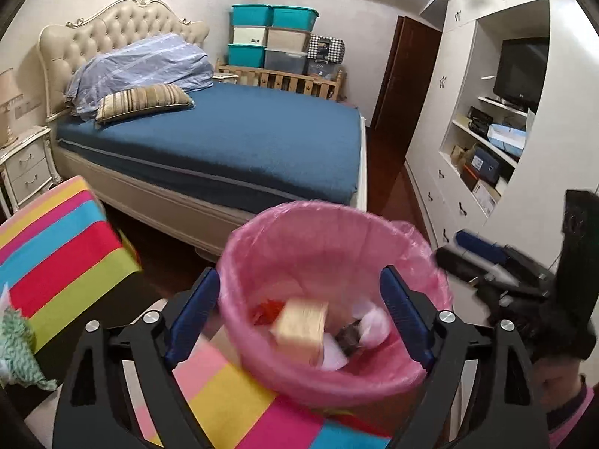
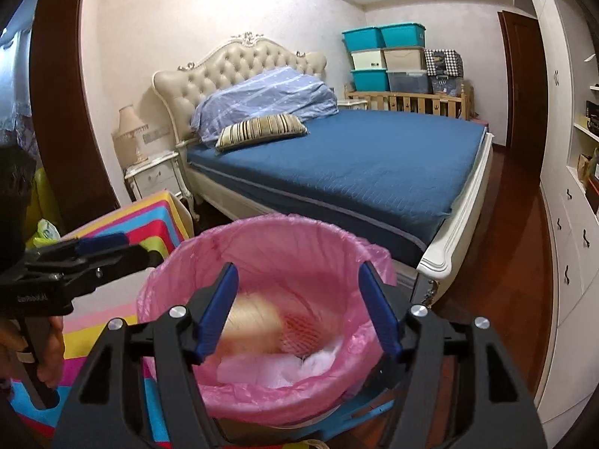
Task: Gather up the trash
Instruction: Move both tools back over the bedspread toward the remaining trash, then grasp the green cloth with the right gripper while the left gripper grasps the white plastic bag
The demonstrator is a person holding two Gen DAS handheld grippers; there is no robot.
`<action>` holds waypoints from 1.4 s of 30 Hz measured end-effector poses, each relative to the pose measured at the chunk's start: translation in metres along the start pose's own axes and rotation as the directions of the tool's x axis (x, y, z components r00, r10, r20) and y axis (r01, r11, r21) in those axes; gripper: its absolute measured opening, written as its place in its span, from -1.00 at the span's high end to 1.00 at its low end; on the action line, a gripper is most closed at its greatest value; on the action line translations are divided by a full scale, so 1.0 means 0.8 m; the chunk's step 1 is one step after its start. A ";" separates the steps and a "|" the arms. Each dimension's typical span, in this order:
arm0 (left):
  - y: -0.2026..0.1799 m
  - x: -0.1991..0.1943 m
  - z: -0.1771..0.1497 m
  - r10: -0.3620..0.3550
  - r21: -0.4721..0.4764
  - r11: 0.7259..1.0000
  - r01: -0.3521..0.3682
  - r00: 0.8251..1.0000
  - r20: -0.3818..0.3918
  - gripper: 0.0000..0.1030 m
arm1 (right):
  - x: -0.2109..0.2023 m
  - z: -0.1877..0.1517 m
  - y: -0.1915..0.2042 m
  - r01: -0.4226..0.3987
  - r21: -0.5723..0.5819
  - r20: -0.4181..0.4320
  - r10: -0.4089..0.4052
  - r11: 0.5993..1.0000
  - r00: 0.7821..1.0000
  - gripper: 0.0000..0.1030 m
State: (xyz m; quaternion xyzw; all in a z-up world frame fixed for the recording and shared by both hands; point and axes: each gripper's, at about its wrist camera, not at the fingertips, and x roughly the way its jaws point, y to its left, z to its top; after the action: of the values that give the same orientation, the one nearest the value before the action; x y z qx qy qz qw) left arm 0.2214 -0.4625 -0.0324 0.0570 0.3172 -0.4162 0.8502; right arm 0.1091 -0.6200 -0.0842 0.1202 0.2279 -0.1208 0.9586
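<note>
A bin lined with a pink bag (image 1: 318,211) (image 2: 280,224) stands right under both grippers. My left gripper (image 1: 299,273) is open over its mouth, and a blurred tan box (image 1: 301,323) lies loose inside the bin, free of the blue pads. My right gripper (image 2: 298,266) is also open over the bin, with a blurred pale yellow lump (image 2: 254,321) below it beside orange netting (image 2: 305,331). White paper (image 2: 262,370) and a red scrap (image 1: 267,308) lie at the bottom. Each gripper also shows in the other's view: right gripper (image 1: 486,254), left gripper (image 2: 93,247).
The bin stands by a table with a bright striped cloth (image 1: 56,247) (image 2: 157,217). A bed with a blue cover (image 1: 232,142) lies beyond it. A white wardrobe with shelves (image 1: 468,157) lines the right side, a nightstand (image 1: 26,168) is at the left, and there is dark wood floor (image 2: 516,262).
</note>
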 end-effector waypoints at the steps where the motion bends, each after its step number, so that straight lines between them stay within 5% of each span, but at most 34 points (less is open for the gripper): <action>1: 0.005 -0.009 -0.005 0.035 0.007 0.999 -0.035 0.999 0.008 -0.67 | -0.005 0.000 0.003 -0.003 -0.001 0.006 0.003 1.000 1.000 -0.26; 10: 0.039 -0.097 -0.066 0.301 0.148 0.939 -0.310 0.950 0.080 -0.74 | -0.028 -0.014 0.063 -0.009 -0.057 0.001 0.009 0.998 1.000 -0.27; 16: 0.084 -0.157 -0.107 0.342 0.096 0.933 -0.346 0.938 0.059 -0.74 | -0.005 -0.029 0.151 -0.073 -0.142 -0.056 0.065 0.987 0.996 -0.30; 23: 0.149 -0.228 -0.162 0.446 0.053 0.893 -0.447 0.895 0.026 -0.74 | 0.029 -0.052 0.256 -0.170 -0.211 -0.151 0.139 0.963 0.979 -0.31; 32: 0.239 -0.301 -0.194 0.623 -0.063 0.781 -0.621 0.782 0.009 -0.74 | 0.073 -0.060 0.374 -0.238 -0.303 -0.266 0.157 0.923 0.951 -0.31; 42: 0.281 -0.340 -0.206 0.654 -0.153 0.747 -0.647 0.756 -0.003 -0.74 | 0.142 -0.052 0.470 -0.288 -0.360 -0.367 0.149 0.887 0.918 -0.30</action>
State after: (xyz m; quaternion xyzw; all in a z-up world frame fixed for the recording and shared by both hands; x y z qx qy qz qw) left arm 0.1845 -0.0745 -0.0408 0.0914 0.2851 -0.0714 0.9514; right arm 0.2985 -0.2743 -0.1072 -0.0384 0.3895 0.0616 0.9182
